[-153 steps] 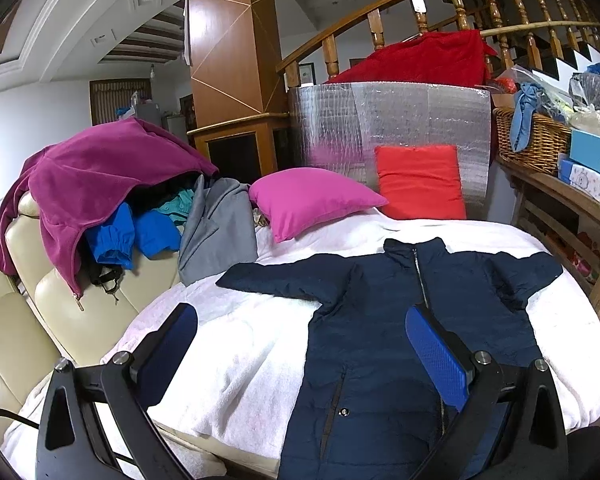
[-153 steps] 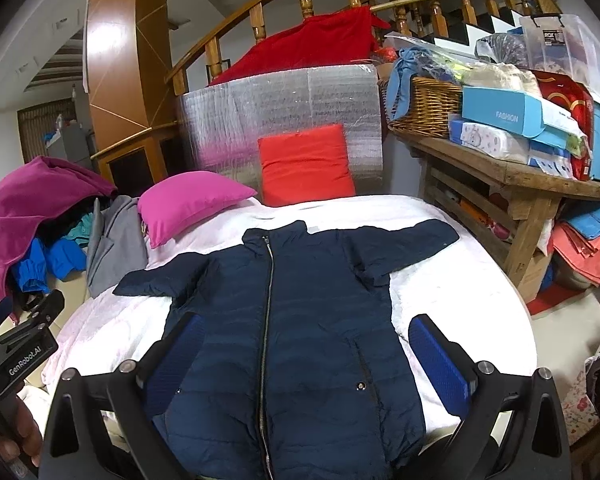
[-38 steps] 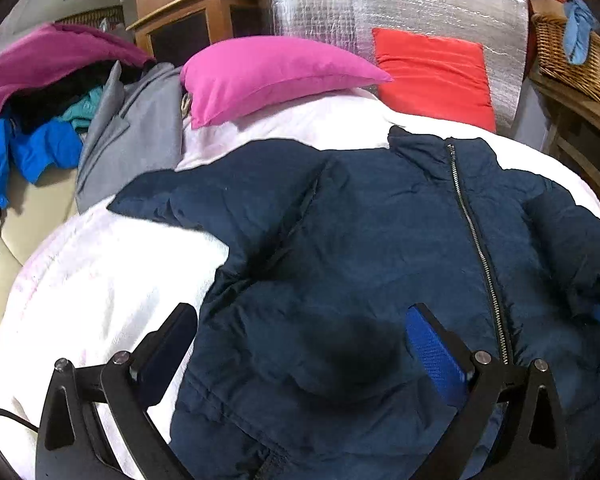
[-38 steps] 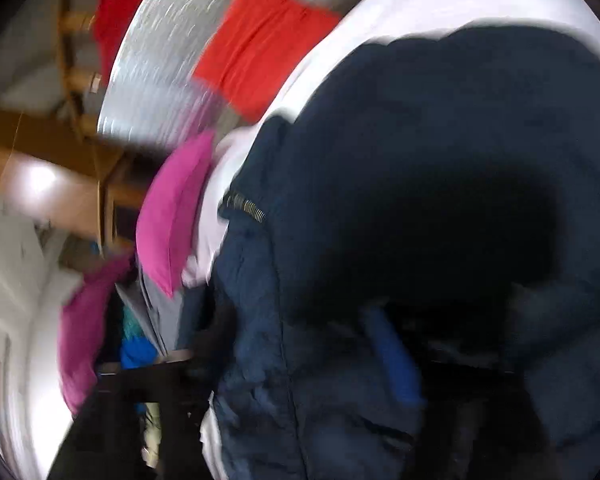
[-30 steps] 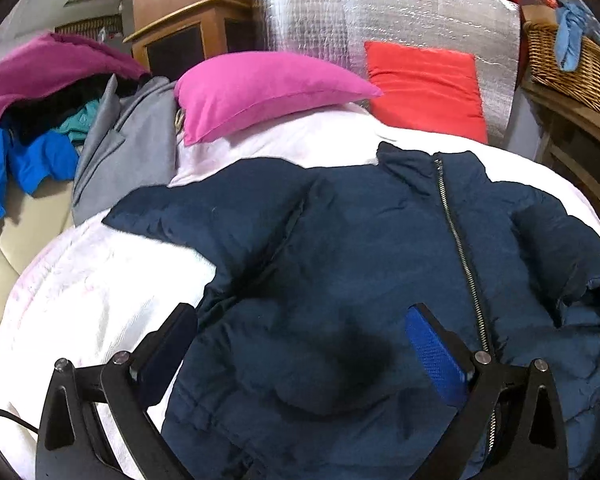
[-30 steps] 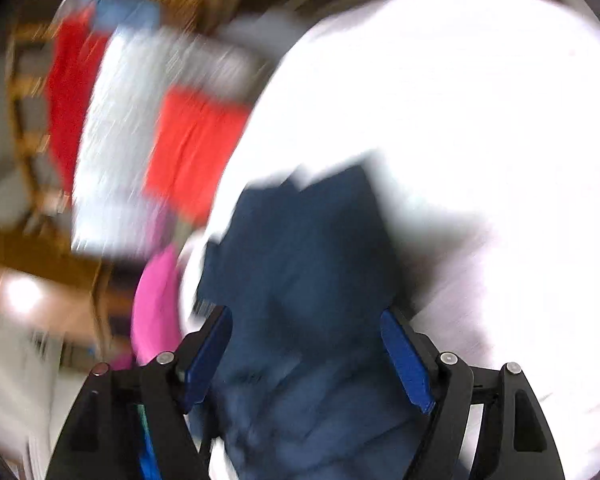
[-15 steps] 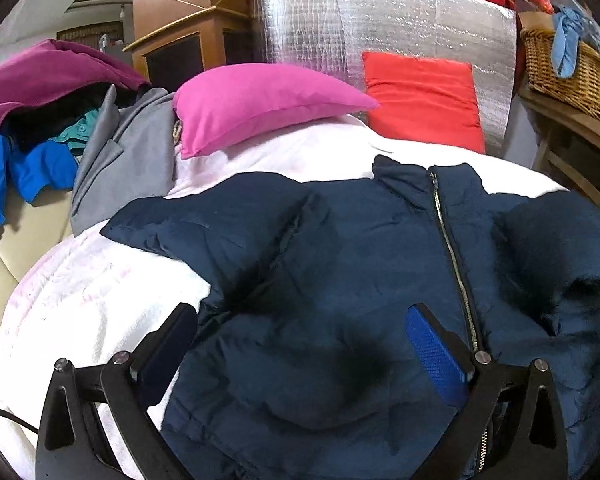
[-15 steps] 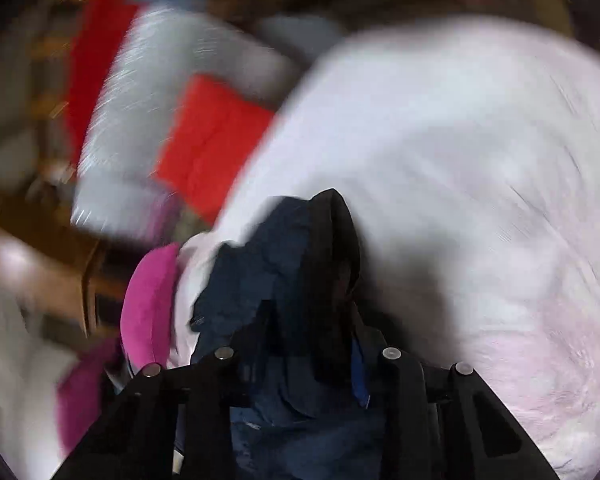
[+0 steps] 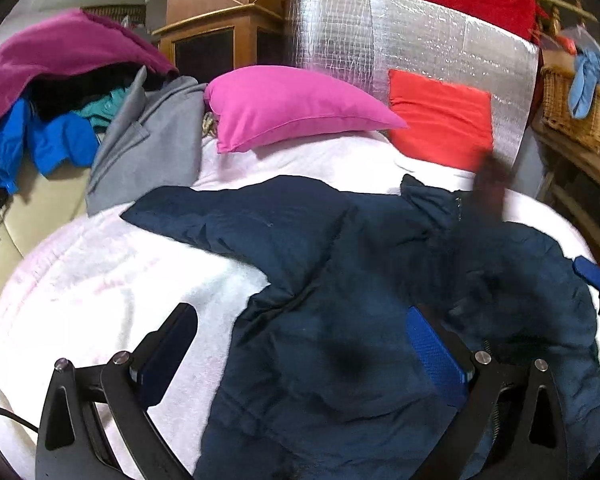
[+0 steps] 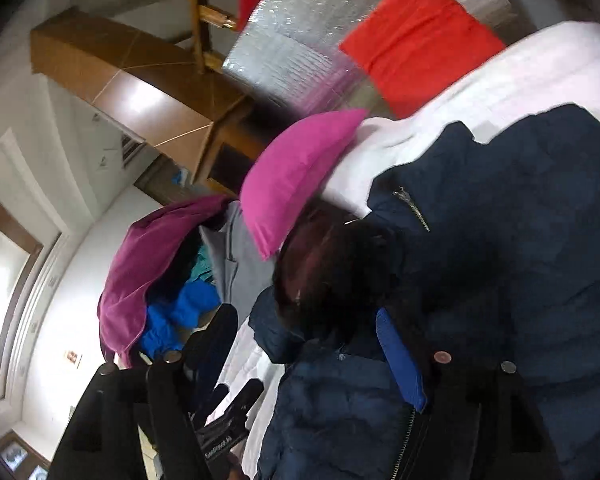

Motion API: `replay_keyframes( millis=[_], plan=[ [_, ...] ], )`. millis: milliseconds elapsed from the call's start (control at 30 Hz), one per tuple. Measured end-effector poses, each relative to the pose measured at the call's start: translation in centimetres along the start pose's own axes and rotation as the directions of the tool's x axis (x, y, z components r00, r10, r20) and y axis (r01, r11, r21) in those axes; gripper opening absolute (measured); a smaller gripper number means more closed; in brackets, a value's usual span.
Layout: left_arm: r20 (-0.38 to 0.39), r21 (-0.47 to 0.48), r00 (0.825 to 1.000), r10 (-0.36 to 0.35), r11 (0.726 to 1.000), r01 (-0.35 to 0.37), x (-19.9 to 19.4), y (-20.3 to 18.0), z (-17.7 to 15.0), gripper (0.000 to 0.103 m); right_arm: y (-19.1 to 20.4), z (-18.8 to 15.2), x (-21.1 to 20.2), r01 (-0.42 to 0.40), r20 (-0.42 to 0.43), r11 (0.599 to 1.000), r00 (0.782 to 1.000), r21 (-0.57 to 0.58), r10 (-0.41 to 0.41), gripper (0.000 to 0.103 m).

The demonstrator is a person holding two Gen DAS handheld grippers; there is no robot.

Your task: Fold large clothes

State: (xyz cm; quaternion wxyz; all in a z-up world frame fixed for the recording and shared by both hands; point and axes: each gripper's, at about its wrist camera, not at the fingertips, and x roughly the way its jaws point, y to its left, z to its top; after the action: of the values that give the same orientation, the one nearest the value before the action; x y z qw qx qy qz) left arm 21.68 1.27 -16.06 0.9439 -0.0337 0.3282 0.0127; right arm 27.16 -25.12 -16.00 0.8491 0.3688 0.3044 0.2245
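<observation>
A navy puffer jacket (image 9: 340, 280) lies front up on a white blanket (image 9: 100, 280). Its right sleeve is folded inward over the chest; its left sleeve (image 9: 220, 216) lies spread out. My left gripper (image 9: 300, 344) is open and empty above the jacket's lower left part. My right gripper (image 10: 304, 344) is rolled sideways over the jacket (image 10: 500, 260), jaws apart. A dark blurred bit of sleeve (image 10: 324, 272) hangs right in front of it; whether it touches the pads is unclear. One blue right fingertip (image 9: 594, 276) shows at the left wrist view's right edge.
A pink pillow (image 9: 292, 108) and a red pillow (image 9: 440, 120) lie at the blanket's far side against a silver foil panel (image 9: 400, 40). A heap of clothes (image 9: 60, 100) covers the cream sofa at left. A wicker basket (image 9: 576, 116) sits on a wooden shelf at right.
The right gripper carried the right sleeve over the jacket's chest and opened from shut on it. The left gripper stayed open, drawing back slightly.
</observation>
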Motion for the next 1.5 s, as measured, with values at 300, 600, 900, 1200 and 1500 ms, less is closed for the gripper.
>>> replay_keyframes(
  millis=[300,600,900,1200,1500],
  plan=[
    [-0.068,0.021,0.995,-0.074,0.997,0.076,3.5,-2.6,0.8,0.103,-6.7,2.5,-8.5,0.428,0.189,0.891,0.872,0.151,-0.451,0.075],
    [-0.103,-0.099,0.99,-0.099,0.991,0.088,7.6,-1.0,1.7,0.098,-15.2,4.4,-9.2,0.581,0.029,0.78,0.797,0.232,-0.603,0.074],
    [-0.166,-0.103,0.985,-0.046,0.994,0.029,9.3,-0.7,1.1,0.058,-12.9,4.3,-5.4,0.642,0.015,0.765,0.765,0.053,-0.643,0.024],
    [-0.213,-0.142,0.97,-0.115,0.986,0.086,8.3,0.4,1.7,0.067,-12.9,3.7,-4.1,0.712,-0.035,0.702,0.702,0.032,-0.711,0.03],
    [-0.112,-0.383,0.977,-0.184,0.915,0.128,5.4,9.0,3.3,0.082,-5.7,2.8,-7.7,0.724,0.204,0.689,0.679,-0.025,-0.705,0.074]
  ],
)
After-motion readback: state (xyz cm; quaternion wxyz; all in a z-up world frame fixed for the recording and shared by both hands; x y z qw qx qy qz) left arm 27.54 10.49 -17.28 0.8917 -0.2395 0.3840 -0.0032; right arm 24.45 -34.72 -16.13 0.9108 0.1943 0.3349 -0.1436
